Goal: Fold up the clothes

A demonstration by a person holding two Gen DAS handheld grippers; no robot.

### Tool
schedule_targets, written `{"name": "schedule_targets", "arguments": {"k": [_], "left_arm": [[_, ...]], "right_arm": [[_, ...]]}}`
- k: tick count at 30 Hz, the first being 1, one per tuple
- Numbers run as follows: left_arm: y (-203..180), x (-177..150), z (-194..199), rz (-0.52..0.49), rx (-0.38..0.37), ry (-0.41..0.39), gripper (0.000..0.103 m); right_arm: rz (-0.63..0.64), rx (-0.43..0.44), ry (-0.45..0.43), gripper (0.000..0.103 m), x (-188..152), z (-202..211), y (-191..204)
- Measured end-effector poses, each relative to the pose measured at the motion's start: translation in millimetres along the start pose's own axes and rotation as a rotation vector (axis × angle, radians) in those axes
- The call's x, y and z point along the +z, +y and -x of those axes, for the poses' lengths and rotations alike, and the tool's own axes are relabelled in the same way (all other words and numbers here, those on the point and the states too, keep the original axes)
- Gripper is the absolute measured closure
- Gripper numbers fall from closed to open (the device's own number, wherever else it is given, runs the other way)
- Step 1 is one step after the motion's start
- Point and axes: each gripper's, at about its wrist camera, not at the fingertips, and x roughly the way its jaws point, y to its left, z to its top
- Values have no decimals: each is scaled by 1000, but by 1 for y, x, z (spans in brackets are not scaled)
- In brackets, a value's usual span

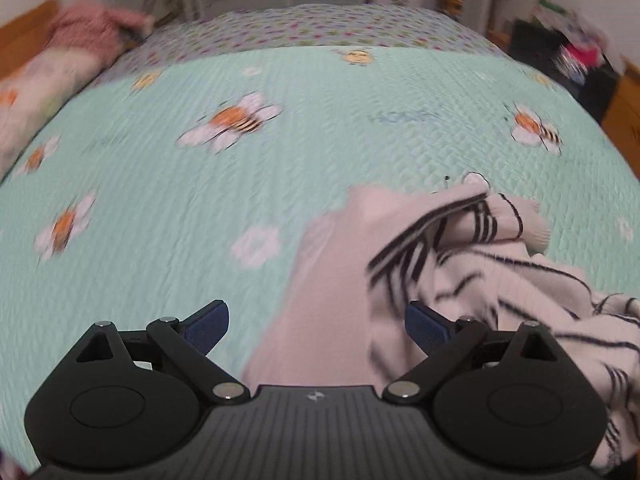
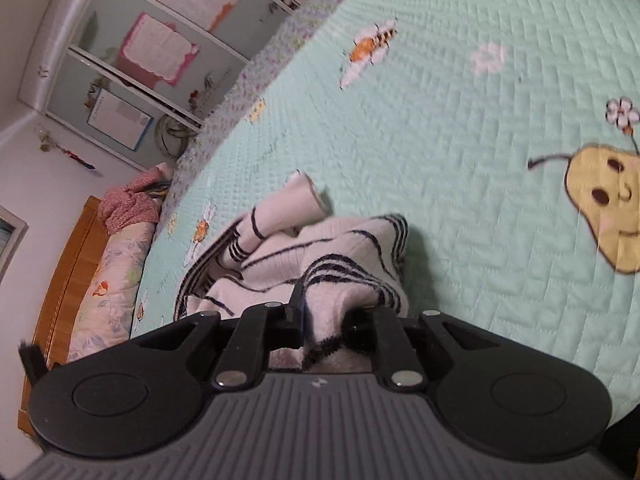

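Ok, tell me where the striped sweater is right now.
The striped sweater lies bunched on the green bee quilt, low centre in the right wrist view, pinched by the right gripper.

The left wrist camera is looking down along the mint bedspread (image 1: 320,128) toward the far cupboards. The right one is sitting rolled and closer in. Both are taking in the striped sweater (image 1: 460,264) (image 2: 320,264).

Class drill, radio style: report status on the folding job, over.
Left gripper open, empty. Right gripper shut on striped sweater. Sweater bunched on green quilt, unfolded. Nothing in the way.
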Motion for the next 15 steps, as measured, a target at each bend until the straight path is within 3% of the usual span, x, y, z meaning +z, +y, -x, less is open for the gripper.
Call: {"name": "schedule_targets", "arguments": {"k": [3,5,8,11,12,13,15], "left_arm": [[-24,21,-22,-120,45,-4,5],[-39,30,-33,-186,62,-15,5],[-57,41,-50,-280,59,-28,10],[-69,44,-71,-357,65,-19,49],[-70,43,-77,-368,69,-9,56],[-68,42,-79,-358,63,-2,71],[-63,38,-79,-331,61,2,88]], "right_arm": [[19,-11,11,73,-4,0,5],[62,-21,16,57,-3,-2,10],[136,-68,23,50,-3,-10,13],[157,-110,39,49,-7,-15,11],[160,-120,43,49,-8,-16,10],[165,-127,45,49,-10,-17,10],[176,-138,49,49,-12,-17,10]]}}
